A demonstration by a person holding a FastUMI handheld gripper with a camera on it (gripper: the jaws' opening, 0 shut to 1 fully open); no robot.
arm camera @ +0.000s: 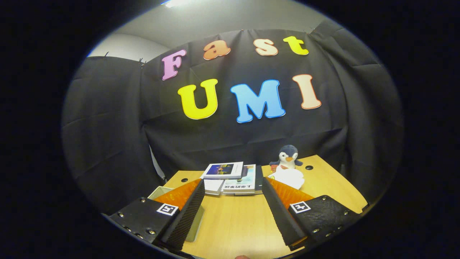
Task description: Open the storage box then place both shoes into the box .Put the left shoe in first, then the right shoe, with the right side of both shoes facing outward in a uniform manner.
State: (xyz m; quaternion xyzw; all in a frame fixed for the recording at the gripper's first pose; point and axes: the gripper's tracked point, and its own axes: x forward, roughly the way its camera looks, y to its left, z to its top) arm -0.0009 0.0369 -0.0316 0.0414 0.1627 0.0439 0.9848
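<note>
My gripper (233, 187) is open, held above a light wooden table (233, 223), with nothing between its fingers. A pale box (196, 223) lies on the table under and beside the left finger, mostly hidden by it; I cannot tell whether its lid is up or down. A white rounded object (289, 177), possibly a shoe, rests just past the right fingertip, in front of the penguin toy.
A stack of books (231, 178) lies on the table beyond the fingertips. A plush penguin (287, 156) stands at the back right of the table. Black cloth walls close off the space behind and beside the table.
</note>
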